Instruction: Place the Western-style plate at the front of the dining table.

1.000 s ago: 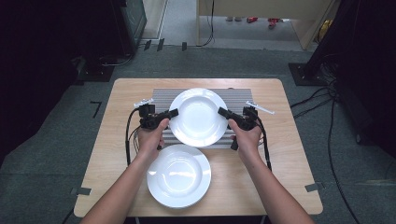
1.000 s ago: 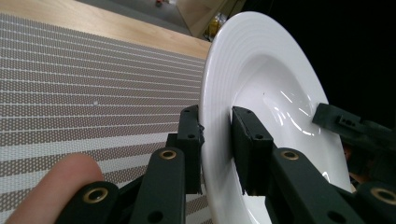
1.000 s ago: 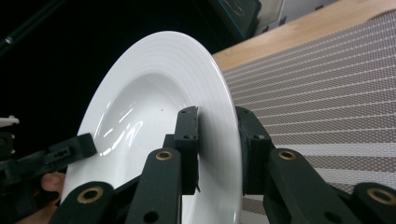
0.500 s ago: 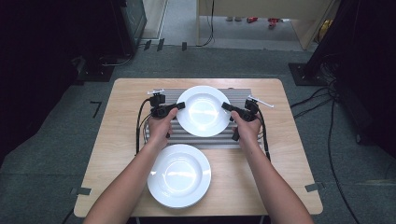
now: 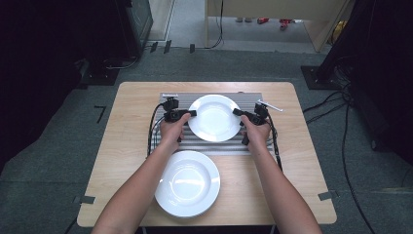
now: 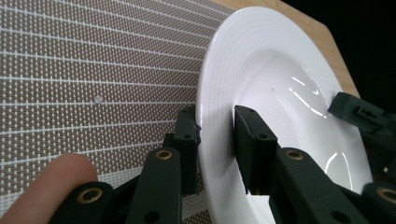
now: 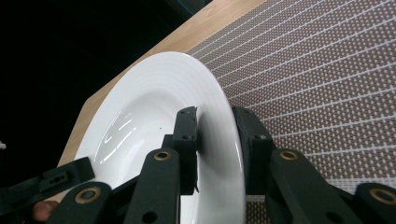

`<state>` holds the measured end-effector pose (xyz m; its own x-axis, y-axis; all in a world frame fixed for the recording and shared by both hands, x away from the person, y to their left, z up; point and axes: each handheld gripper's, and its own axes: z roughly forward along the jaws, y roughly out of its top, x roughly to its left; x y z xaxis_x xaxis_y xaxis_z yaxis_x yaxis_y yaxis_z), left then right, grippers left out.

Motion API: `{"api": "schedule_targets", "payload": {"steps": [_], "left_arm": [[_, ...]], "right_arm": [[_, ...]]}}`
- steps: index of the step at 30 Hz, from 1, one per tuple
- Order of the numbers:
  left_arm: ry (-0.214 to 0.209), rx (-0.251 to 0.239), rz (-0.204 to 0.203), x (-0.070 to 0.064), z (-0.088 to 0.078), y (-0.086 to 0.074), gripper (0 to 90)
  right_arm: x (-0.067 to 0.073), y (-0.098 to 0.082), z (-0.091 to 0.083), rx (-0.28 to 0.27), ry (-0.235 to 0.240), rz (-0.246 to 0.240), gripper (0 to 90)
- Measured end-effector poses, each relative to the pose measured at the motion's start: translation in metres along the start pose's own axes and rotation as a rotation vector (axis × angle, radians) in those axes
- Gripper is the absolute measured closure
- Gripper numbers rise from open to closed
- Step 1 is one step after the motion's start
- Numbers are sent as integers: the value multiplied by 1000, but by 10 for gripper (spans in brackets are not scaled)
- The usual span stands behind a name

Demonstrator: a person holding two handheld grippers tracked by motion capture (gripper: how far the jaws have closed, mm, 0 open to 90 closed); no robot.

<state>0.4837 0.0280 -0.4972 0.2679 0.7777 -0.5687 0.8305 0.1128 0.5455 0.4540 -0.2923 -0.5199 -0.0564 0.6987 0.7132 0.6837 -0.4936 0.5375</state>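
Note:
A white plate (image 5: 214, 117) hangs just over a grey-striped woven placemat (image 5: 169, 142) at the back middle of the wooden table (image 5: 131, 122). My left gripper (image 5: 192, 113) is shut on the plate's left rim (image 6: 212, 116), one jaw under it and one inside. On the opposite rim (image 7: 219, 116) my right gripper (image 5: 237, 112) is shut the same way. In the left gripper view the other gripper's jaw (image 6: 359, 114) shows past the plate's far edge. A second white plate (image 5: 187, 183) lies flat on the table near the front edge, between the forearms.
The placemat (image 6: 93, 70) spreads out below the held plate (image 7: 327, 70). Cables (image 5: 153, 129) trail from both grippers across the table. Dark equipment (image 5: 122, 29) and floor cables (image 5: 350, 122) surround the table; a desk's legs stand beyond.
Both grippers have carried the plate away from the person, toward the back of the placemat, and lowered it closer to the mat. The front plate has stayed put.

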Motion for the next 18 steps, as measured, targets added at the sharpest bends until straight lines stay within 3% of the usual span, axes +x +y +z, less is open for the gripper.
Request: {"api": "schedule_targets", "payload": {"steps": [14, 18], "left_arm": [[12, 25, -6, 2, 7, -2, 700], [31, 14, 11, -1, 6, -2, 670]], "right_arm": [[-5, -2, 5, -7, -24, -14, 734], [-5, -2, 5, -25, -35, -40, 680]]}}
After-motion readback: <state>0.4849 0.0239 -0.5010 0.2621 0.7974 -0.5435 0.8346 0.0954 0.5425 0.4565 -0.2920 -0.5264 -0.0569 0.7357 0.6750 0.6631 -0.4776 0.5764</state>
